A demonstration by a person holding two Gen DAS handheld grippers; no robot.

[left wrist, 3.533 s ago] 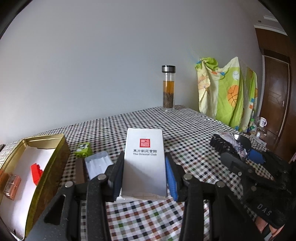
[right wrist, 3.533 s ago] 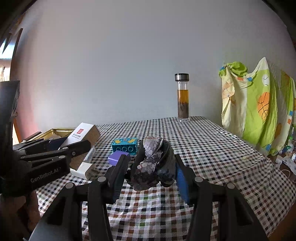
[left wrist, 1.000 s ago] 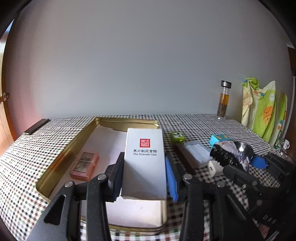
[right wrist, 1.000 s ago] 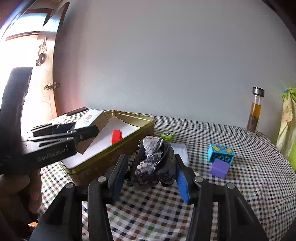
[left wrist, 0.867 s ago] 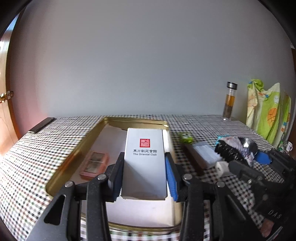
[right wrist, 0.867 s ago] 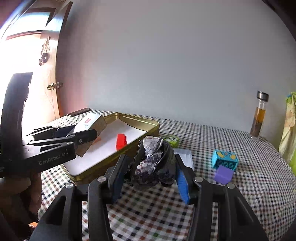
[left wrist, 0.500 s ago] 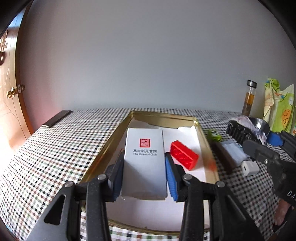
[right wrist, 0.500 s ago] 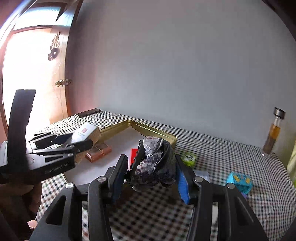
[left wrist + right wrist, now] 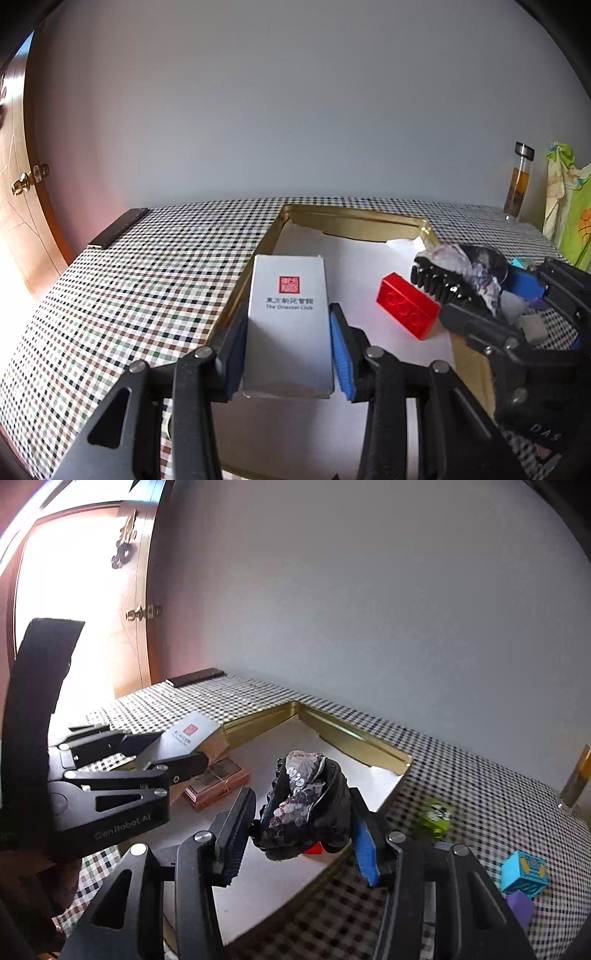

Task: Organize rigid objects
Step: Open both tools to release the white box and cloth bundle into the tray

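Observation:
My left gripper (image 9: 288, 325) is shut on a white carton (image 9: 289, 325) with a red seal, held over the left side of a gold tin tray (image 9: 354, 218) lined with white paper. A red brick (image 9: 406, 310) lies in the tray. My right gripper (image 9: 301, 812) is shut on a dark sequinned hair claw (image 9: 306, 805), above the tray (image 9: 354, 734) near its right wall. In the right wrist view the left gripper (image 9: 177, 749) with the carton (image 9: 188, 734) hangs over a brown case (image 9: 218, 782) lying in the tray. The right gripper (image 9: 476, 291) shows at the left wrist view's right edge.
On the checked tablecloth (image 9: 140, 280) lie a dark phone (image 9: 118, 227) at the far left corner, a green toy (image 9: 436, 818), a blue cube (image 9: 524, 873) and a purple block (image 9: 519, 908) right of the tray. A glass bottle (image 9: 519, 181) stands by the wall. A door (image 9: 85, 602) is at the left.
Both grippers have swung left with their loads and now hang over the tray. The red brick and brown case came into view beneath them. Neither grip has changed.

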